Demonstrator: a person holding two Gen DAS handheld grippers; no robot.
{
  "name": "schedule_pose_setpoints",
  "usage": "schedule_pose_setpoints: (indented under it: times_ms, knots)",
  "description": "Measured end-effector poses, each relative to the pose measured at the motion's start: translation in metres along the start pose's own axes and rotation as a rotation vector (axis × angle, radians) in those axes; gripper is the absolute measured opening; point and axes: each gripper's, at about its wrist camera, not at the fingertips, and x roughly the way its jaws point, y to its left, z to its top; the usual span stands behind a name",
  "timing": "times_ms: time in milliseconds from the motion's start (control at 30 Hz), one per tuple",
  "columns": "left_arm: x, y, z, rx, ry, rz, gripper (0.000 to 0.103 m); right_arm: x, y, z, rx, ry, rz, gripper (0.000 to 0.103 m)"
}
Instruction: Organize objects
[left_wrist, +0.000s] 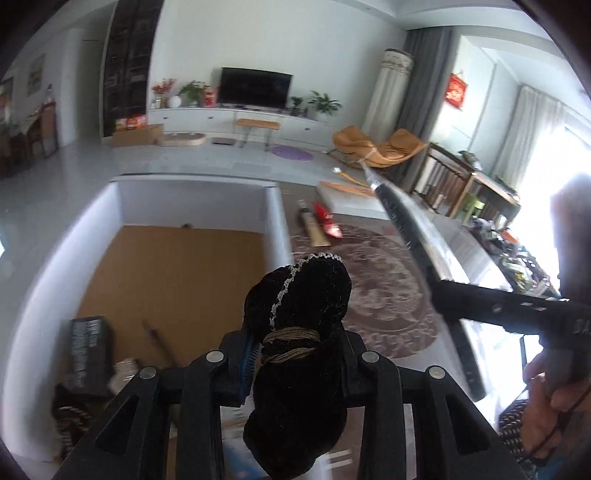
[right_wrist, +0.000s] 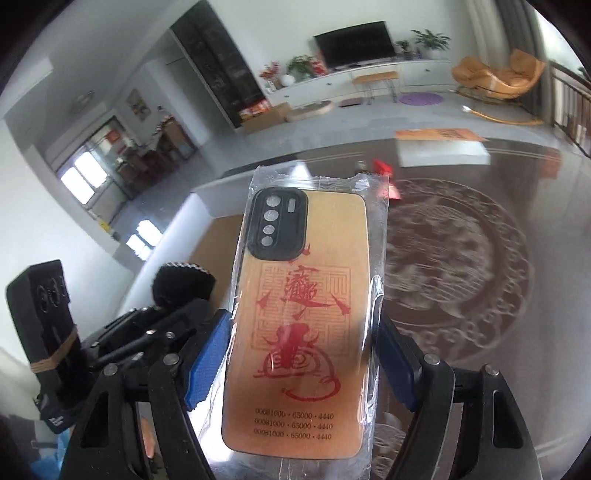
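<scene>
The left tool (left_wrist: 295, 363) is clamped on a black velvet hair scrunchie (left_wrist: 301, 306) trimmed with a beaded strand and wound with tan cord, held up above a white box (left_wrist: 110, 236) with a brown cardboard floor. The right tool (right_wrist: 303, 350) grips a yellow phone case (right_wrist: 301, 321) sealed in a clear sleeve, red artwork facing the camera, above the patterned glossy counter (right_wrist: 480, 258). Blurred items, perhaps packets, lie in the box's near corner (left_wrist: 88, 350)
</scene>
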Motion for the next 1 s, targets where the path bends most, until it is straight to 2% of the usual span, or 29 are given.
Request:
schedule_pose_setpoints:
  times_ms: [67,167,200,233,300,333,400,467,567,667,733,867,1000]
  knots:
    - [-0.005,0.040,-0.008,-0.038,0.027,0.097,0.034,0.026,0.041,0.003,-0.055,0.037,0.062,0.076]
    - [-0.004,0.086,-0.023,-0.077,0.106,0.261,0.043,0.061,0.090,-0.007,-0.134,0.093,0.107,0.076]
    - [-0.003,0.096,-0.028,-0.089,0.121,0.311,0.057,0.076,0.103,-0.011,-0.158,0.116,0.114,0.077]
    - [-0.001,0.104,-0.032,-0.106,0.134,0.351,0.078,0.091,0.113,-0.017,-0.174,0.154,0.123,0.078]
    - [0.001,0.120,-0.039,-0.156,0.142,0.404,0.092,0.115,0.122,-0.028,-0.192,0.246,0.125,0.080]
    - [0.001,0.125,-0.040,-0.178,0.137,0.411,0.092,0.120,0.123,-0.033,-0.196,0.260,0.119,0.080]
    - [0.001,0.130,-0.041,-0.210,0.123,0.402,0.092,0.113,0.119,-0.038,-0.218,0.221,0.100,0.081]
    - [0.001,0.126,-0.037,-0.219,0.092,0.407,0.092,0.095,0.108,-0.039,-0.234,0.157,0.067,0.088]
    - [-0.003,0.111,-0.035,-0.219,0.031,0.371,0.092,0.060,0.077,-0.038,-0.201,0.026,-0.001,0.094]
    - [-0.005,0.080,-0.027,-0.197,-0.013,0.282,0.092,0.032,0.029,-0.034,-0.137,-0.085,-0.095,0.100]
    - [-0.003,0.051,-0.021,-0.153,-0.025,0.215,0.092,0.027,-0.010,-0.032,-0.109,-0.129,-0.195,0.103]
    - [-0.004,-0.019,-0.021,-0.017,-0.032,0.060,0.092,0.026,-0.106,-0.057,-0.022,-0.092,-0.449,0.103]
    - [0.006,-0.084,-0.024,0.102,-0.013,-0.073,0.095,0.013,-0.176,-0.090,0.073,-0.054,-0.589,0.103]
